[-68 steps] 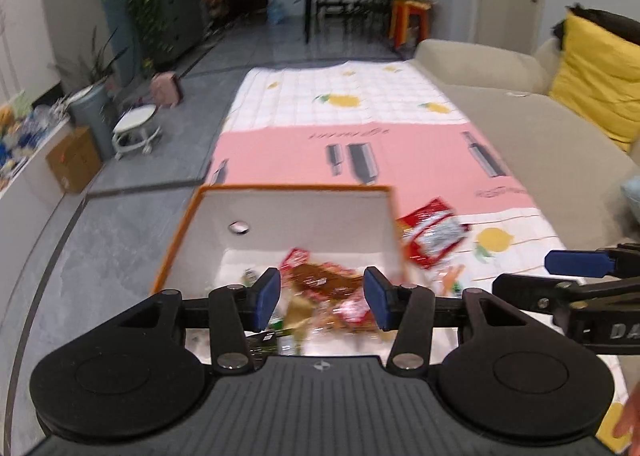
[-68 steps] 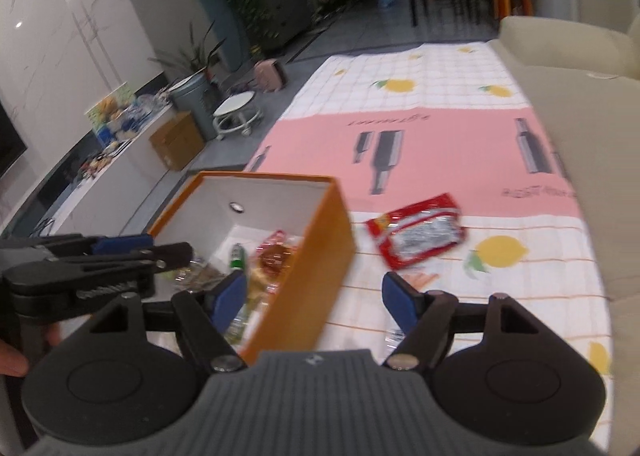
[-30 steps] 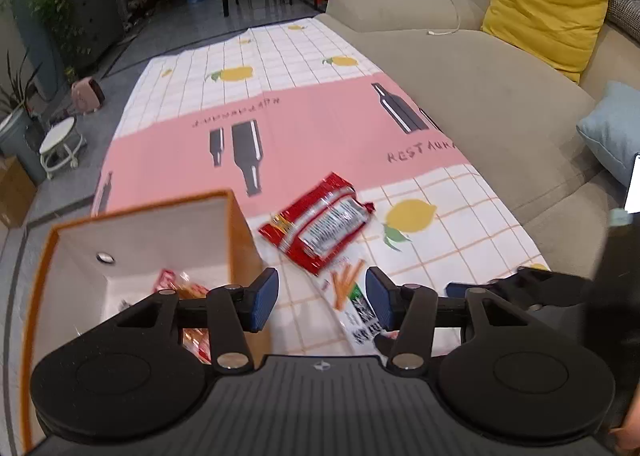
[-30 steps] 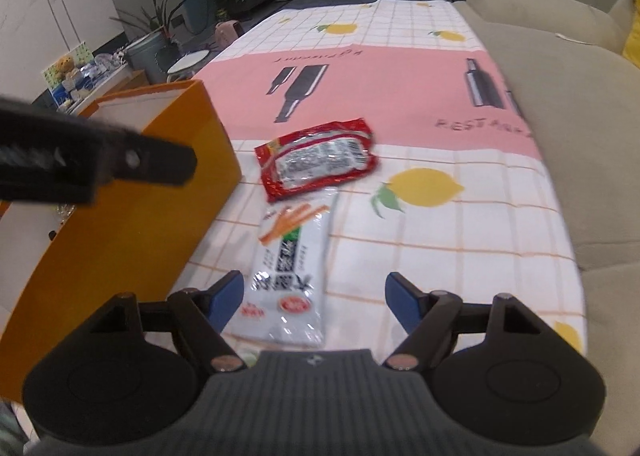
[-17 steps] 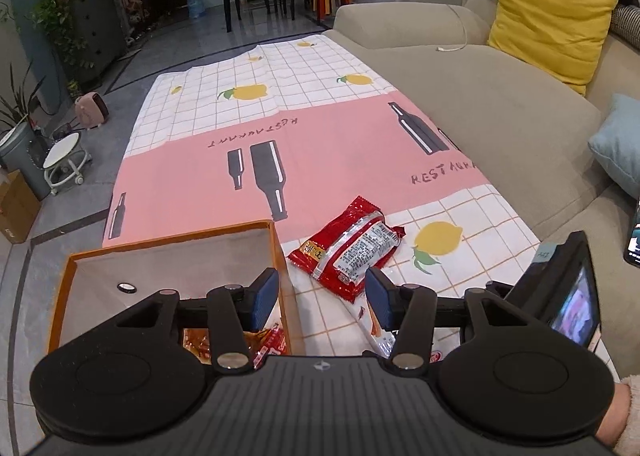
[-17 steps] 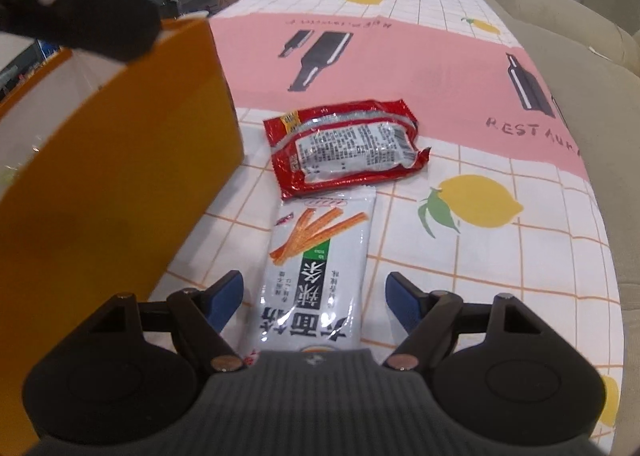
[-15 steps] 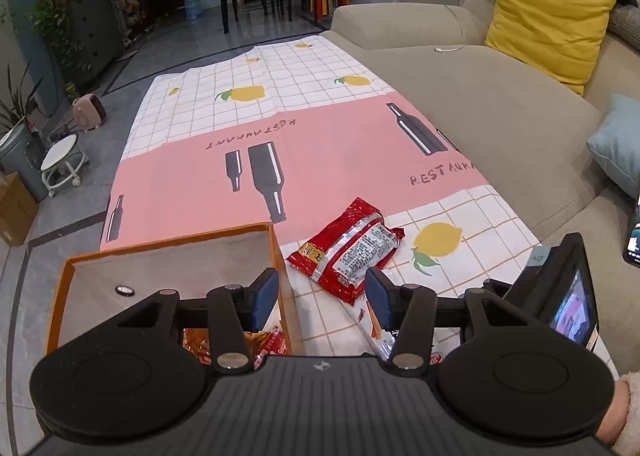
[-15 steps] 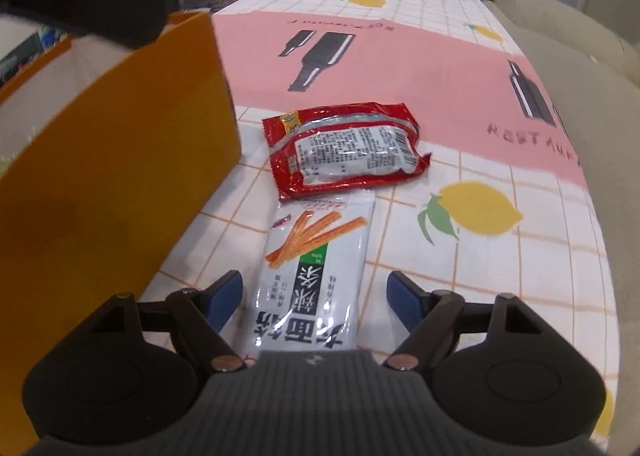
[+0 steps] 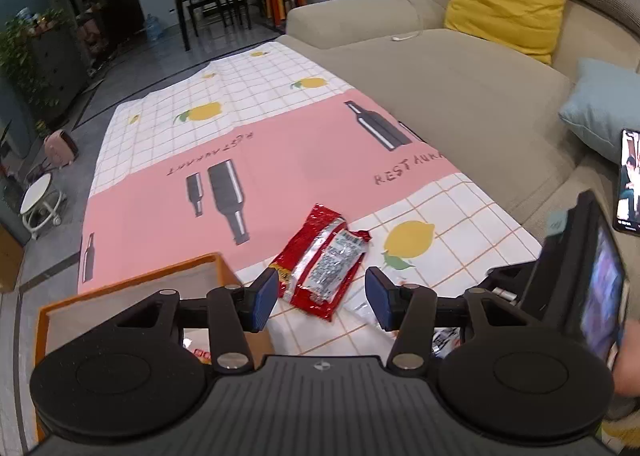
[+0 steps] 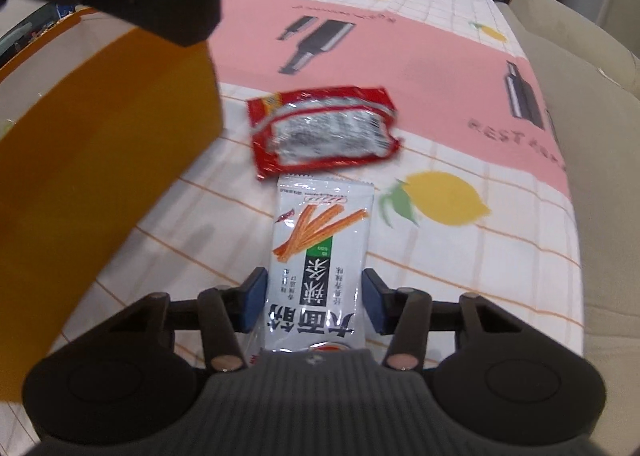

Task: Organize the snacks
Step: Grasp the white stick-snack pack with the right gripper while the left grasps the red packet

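We have our right gripper [image 10: 314, 302] low over the white snack packet [image 10: 320, 248], its fingers [image 10: 251, 302] just closing in so they flank the packet's sides, though we cannot tell whether the pads already press on it. That packet lies on the counter [image 10: 460, 264] just beside the orange box [image 10: 92, 159], its far end touching the red snack packet [image 10: 324, 127]. Our left gripper [image 9: 322, 298] hovers above the orange box's near corner, fingers released and grasping nothing.
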Motion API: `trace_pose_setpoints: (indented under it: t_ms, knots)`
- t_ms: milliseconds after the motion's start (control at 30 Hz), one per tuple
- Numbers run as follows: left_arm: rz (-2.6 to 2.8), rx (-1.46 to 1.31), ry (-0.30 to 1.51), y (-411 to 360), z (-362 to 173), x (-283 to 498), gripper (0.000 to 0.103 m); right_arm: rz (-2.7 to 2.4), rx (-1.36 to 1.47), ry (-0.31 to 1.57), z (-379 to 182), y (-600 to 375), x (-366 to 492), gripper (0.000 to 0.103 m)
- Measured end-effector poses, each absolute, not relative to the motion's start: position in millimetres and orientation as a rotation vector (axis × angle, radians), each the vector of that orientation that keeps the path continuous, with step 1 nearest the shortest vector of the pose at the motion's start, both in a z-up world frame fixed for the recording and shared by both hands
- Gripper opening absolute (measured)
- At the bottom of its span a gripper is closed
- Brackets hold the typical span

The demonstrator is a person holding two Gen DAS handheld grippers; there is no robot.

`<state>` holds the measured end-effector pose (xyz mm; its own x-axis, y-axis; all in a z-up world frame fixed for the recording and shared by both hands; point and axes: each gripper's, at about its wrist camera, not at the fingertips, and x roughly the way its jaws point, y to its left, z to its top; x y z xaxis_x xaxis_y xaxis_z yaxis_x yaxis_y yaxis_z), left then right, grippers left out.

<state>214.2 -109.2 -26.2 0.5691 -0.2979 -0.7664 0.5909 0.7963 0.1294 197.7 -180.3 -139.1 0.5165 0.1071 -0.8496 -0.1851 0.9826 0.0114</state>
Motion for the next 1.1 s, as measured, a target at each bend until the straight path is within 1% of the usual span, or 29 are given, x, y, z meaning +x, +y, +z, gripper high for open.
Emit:
trace_pose_setpoints:
  t_ms: [267, 433, 500, 567, 633, 767, 900, 1000, 1100]
  knots:
    - [-0.582, 0.464, 0.836, -128, -39, 213, 0.059, 0.093, -0.049, 1.026, -138, -239, 180, 0.049]
    - [-0.621, 0.535, 0.817, -145, -52, 214, 0.062, 0.043, -0.020, 1.012, -139, -268, 175, 0.049]
    - [-0.622, 0.559, 0.806, -150, -58, 218, 0.066, 0.036, -0.009, 1.000, -139, -274, 174, 0.050]
    - [-0.621, 0.579, 0.803, -155, -63, 226, 0.079, 0.054, -0.013, 0.989, -140, -274, 174, 0.054]
    - [-0.617, 0.589, 0.818, -160, -69, 236, 0.086, 0.089, -0.030, 0.981, -141, -272, 173, 0.061]
    - [-0.650, 0.652, 0.876, -171, -85, 259, 0.088, 0.129, -0.031, 0.969, -141, -270, 172, 0.067]
    - [-0.709, 0.800, 0.952, -185, -104, 278, 0.088, 0.123, 0.006, 0.971, -141, -277, 174, 0.071]
    - [-0.737, 0.872, 0.996, -191, -113, 297, 0.089, 0.124, 0.033, 0.975, -142, -281, 175, 0.071]
    - [-0.714, 0.857, 1.064, -190, -119, 322, 0.091, 0.124, 0.047, 0.975, -141, -283, 176, 0.071]
